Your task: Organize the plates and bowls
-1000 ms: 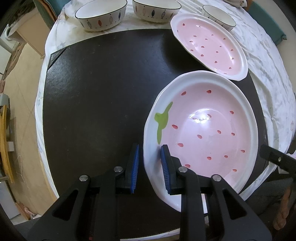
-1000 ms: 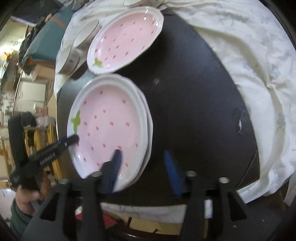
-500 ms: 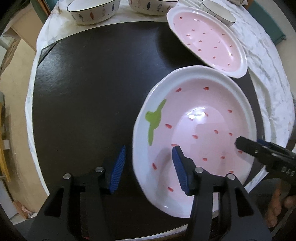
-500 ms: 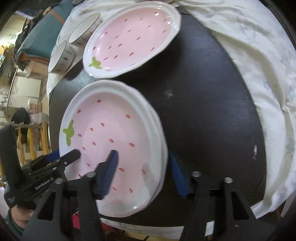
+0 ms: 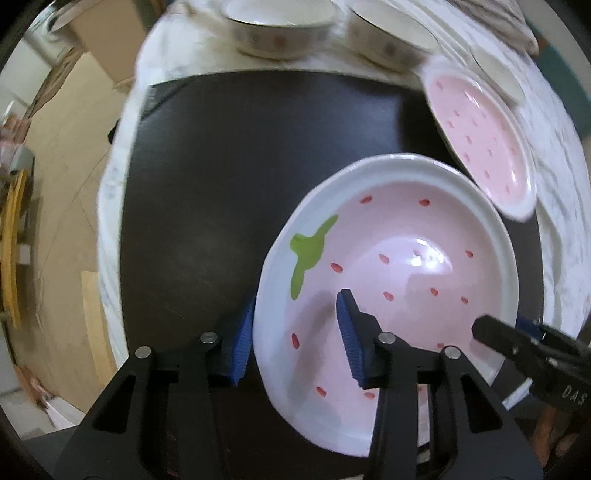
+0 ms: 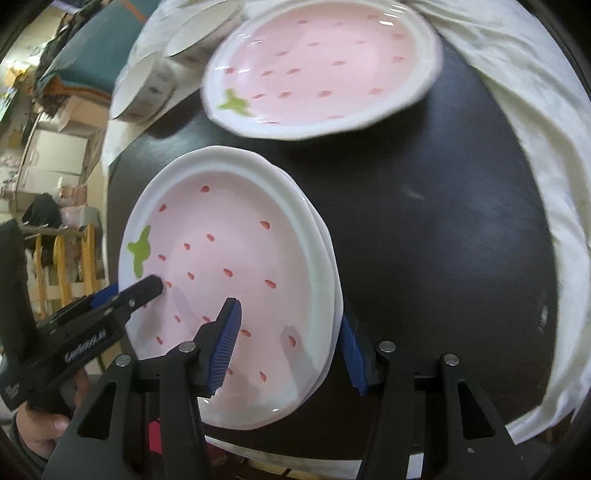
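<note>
Straddling opposite rims of the stacked strawberry plates (image 5: pixel 391 258), the left gripper (image 5: pixel 295 343) and right gripper (image 6: pixel 288 347) both stand open, pads clear of the porcelain, the left's jaws having just narrowed slightly. The stack sits at the near edge of the black mat (image 6: pixel 443 221), its long axis running toward eleven o'clock in the right wrist view; a third plate (image 6: pixel 321 62) lies at twelve.

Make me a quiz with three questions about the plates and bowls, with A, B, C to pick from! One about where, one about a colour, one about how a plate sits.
1. Where are the bowls?
A on the white cloth
B inside a plate
C on the floor

2. What colour is the leaf mark on the near plate?
A blue
B green
C yellow

3. How does the near plate sit?
A upside down
B on top of another plate
C on its edge

Answers:
1 A, white cloth shows under them.
2 B, the leaf mark is bright green.
3 B, a second rim shows beneath it in the right wrist view.
</note>
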`<state>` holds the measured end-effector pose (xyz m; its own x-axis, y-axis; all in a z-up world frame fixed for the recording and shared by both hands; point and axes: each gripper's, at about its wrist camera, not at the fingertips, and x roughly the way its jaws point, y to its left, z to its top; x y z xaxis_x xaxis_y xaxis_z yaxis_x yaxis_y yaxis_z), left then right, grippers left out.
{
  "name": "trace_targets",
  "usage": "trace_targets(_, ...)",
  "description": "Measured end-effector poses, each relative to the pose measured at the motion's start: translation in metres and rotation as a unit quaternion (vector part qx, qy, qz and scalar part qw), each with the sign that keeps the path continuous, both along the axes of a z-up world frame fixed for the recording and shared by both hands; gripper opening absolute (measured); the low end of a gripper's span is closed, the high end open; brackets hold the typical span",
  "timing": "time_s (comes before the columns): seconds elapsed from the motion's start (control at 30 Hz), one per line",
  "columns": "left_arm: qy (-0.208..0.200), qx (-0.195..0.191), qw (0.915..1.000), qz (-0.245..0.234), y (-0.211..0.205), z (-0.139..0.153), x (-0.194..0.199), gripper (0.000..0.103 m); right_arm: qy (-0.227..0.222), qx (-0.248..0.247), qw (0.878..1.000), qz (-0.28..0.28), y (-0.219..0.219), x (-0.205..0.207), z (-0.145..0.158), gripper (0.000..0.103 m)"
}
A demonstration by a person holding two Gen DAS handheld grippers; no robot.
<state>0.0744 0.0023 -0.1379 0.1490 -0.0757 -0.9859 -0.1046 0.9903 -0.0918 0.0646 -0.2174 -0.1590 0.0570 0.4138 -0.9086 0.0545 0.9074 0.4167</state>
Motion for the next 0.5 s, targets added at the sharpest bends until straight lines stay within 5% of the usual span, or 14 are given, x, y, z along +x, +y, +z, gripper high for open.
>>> trace_targets(0.5, -0.026, 0.028, 0.9991, -0.019, 0.010, 0.003, 0.004, 0.046, 0.002, 0.013, 1.000, 0.011, 0.031, 0.020, -0.006, 0.054)
